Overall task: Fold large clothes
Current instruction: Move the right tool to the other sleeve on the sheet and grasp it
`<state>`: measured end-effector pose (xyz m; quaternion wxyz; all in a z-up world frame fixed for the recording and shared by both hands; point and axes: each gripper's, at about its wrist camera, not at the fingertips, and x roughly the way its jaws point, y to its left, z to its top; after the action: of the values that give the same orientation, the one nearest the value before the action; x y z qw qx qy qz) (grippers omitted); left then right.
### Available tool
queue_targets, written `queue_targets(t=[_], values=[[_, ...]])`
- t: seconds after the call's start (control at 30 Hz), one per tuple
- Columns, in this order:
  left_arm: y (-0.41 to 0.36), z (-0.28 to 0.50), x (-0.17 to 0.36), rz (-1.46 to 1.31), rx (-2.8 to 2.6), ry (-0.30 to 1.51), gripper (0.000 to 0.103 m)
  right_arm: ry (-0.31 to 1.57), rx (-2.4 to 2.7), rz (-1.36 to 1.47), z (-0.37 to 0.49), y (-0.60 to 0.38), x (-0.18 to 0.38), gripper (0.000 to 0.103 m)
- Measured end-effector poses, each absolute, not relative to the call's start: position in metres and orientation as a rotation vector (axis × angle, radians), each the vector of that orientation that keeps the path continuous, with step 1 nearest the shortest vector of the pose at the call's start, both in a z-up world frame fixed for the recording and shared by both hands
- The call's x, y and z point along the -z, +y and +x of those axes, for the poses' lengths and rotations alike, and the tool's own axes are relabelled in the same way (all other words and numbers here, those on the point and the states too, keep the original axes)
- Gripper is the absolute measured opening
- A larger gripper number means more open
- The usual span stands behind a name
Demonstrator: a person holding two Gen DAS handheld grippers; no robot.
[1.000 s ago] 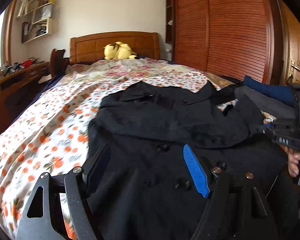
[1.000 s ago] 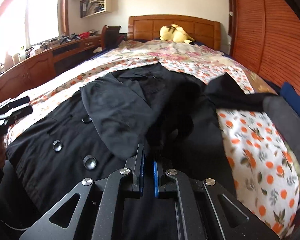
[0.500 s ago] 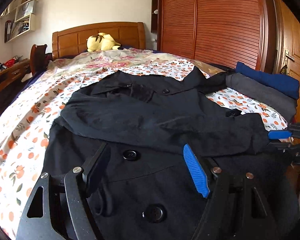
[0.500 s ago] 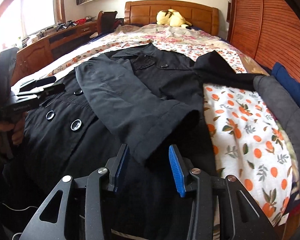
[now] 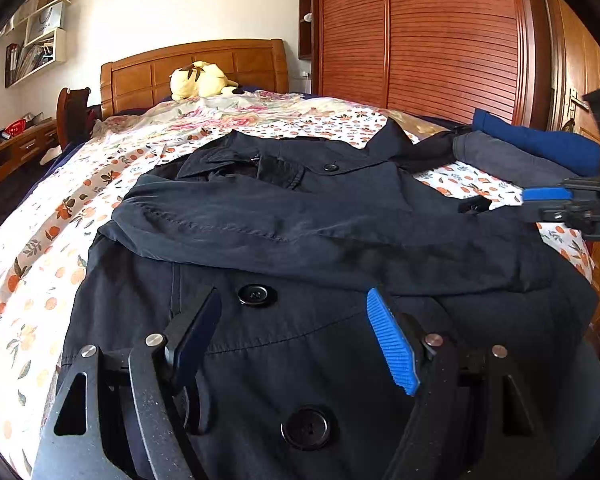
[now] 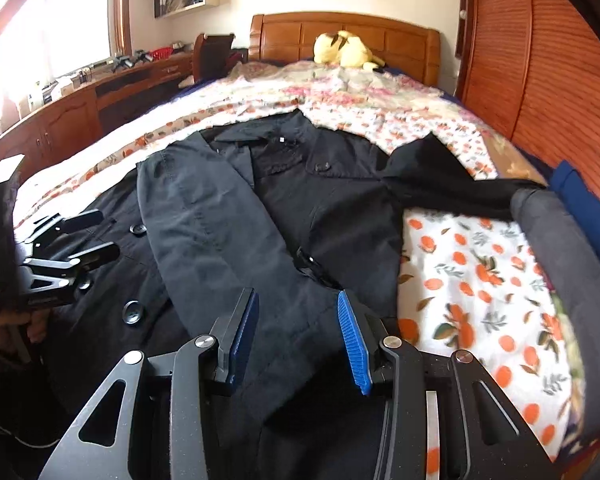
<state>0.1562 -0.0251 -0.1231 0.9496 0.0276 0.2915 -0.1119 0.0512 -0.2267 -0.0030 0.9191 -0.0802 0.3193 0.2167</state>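
While the right tool [image 6: 296, 336] hangs with jaws parted and empty above the folded sleeve [image 6: 220, 240], the left tool [image 5: 296, 336] gapes wide over the buttoned front; the black coat [image 5: 320, 240] lies spread on the floral bed [image 5: 40, 240].

Bright daylight from blown-out window [image 6: 40, 40], fisheye-curved edges, dark corners, sharp focus

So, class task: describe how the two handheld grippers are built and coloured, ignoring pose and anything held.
Both are black metal tools. The left gripper has angular arms with triangular cut-outs and silver pivot bolts; its jaws carry ribbed pads, one bright blue, the other looking dark. The right gripper is built the same, both pads blue. White lettering marks each body, too blurred to read. A thin cable trails at the lower left of the right wrist view.
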Motion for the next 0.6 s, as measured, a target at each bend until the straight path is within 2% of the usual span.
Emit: queue_targets(t=[0.23, 0.6], values=[[-0.026, 0.157, 0.124, 0.055, 0.231, 0.594, 0.076, 0.803, -0.437, -0.194, 0.082, -0.225, 0.053, 0.044], [-0.025, 0.157, 0.126, 0.056, 0.228, 0.592, 0.076, 0.803, -0.426, -0.203, 0.082, -0.222, 0.053, 0.045]])
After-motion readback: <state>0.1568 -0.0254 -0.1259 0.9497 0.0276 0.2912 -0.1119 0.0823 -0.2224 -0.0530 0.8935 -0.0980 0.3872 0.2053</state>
